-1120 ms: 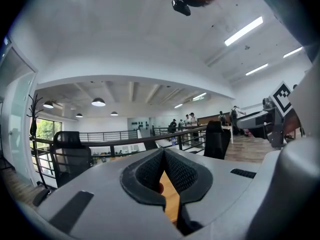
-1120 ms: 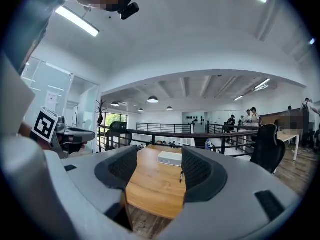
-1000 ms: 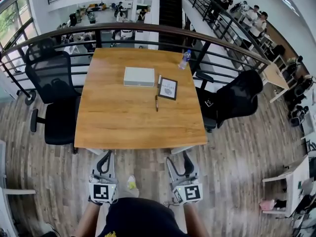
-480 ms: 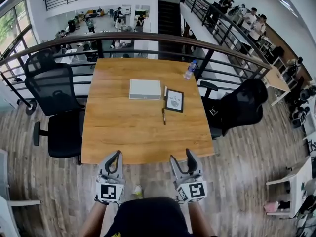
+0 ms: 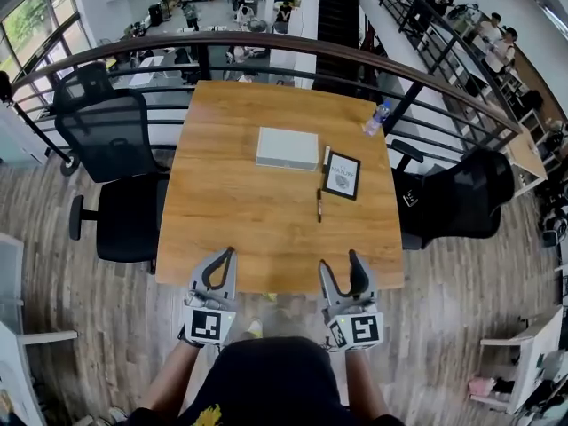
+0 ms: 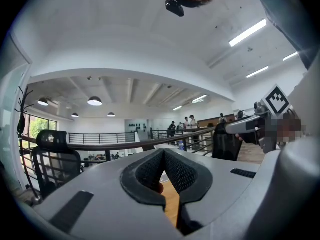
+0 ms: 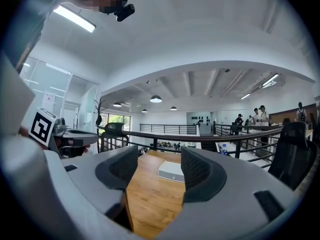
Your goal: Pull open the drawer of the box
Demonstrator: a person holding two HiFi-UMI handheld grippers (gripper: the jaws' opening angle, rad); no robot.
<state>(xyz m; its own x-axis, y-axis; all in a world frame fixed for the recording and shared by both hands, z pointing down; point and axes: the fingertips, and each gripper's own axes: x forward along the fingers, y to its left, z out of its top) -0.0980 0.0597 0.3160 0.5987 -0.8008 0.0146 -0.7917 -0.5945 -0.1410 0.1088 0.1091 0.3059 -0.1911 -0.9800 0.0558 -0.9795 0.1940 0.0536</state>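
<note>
The white box (image 5: pixel 287 148) lies flat on the far half of the wooden table (image 5: pixel 240 211); from here I cannot make out its drawer. Both grippers hover at the table's near edge, well short of the box. My left gripper (image 5: pixel 228 256) is shut with nothing in it, its pads pressed together (image 6: pixel 164 151). My right gripper (image 5: pixel 342 264) is open and empty. Between its jaws (image 7: pixel 159 166) the box (image 7: pixel 171 171) shows straight ahead across the tabletop.
Right of the box stand a framed card (image 5: pixel 342 175) and a dark pen (image 5: pixel 319 204), with a water bottle (image 5: pixel 379 117) at the far right corner. Black office chairs flank the table on the left (image 5: pixel 129 220) and right (image 5: pixel 461 193). A railing (image 5: pixel 266 44) runs behind.
I have moved closer to the table. Both grippers have come forward from over the floor to the table's near edge. The box has not moved.
</note>
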